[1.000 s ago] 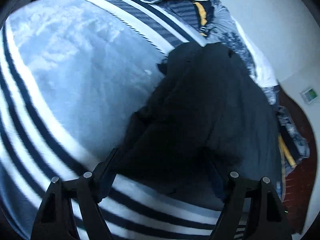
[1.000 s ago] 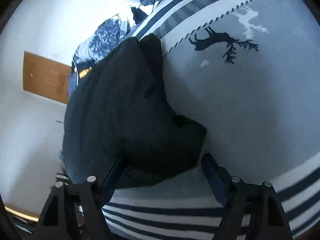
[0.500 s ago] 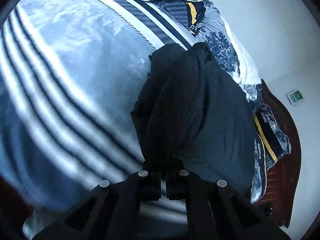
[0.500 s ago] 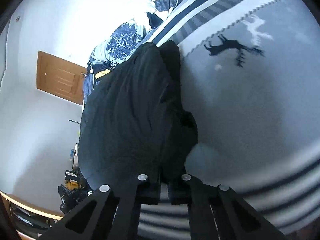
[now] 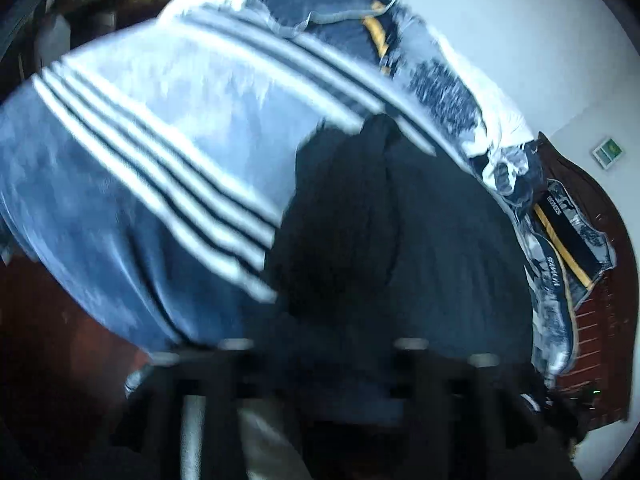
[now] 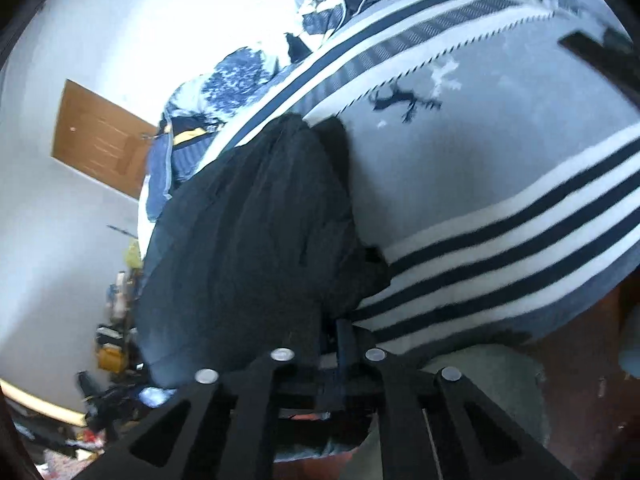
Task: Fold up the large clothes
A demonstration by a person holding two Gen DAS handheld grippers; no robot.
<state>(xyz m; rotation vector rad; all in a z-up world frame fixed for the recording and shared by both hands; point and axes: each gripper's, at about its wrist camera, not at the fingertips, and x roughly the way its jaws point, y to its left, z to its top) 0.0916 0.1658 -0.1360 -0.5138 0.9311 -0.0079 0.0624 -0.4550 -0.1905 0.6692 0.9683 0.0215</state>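
**Near hem gripped at both corners; garment runs away from fingers**

While the dark garment (image 6: 256, 232) lies on the striped blanket (image 6: 500, 168), its long axis runs from the near edge straight out toward the far bedding pile (image 6: 224, 80). Right gripper (image 6: 328, 344): fingers clenched on the near hem, cloth visibly pinched between them. Left gripper (image 5: 320, 360): blurred; cannot tell whether clamped, though dark cloth (image 5: 400, 240) reaches right down to its fingers. Both hands equally near. Judgement: next move carries near hem toward far end. No containers visible.
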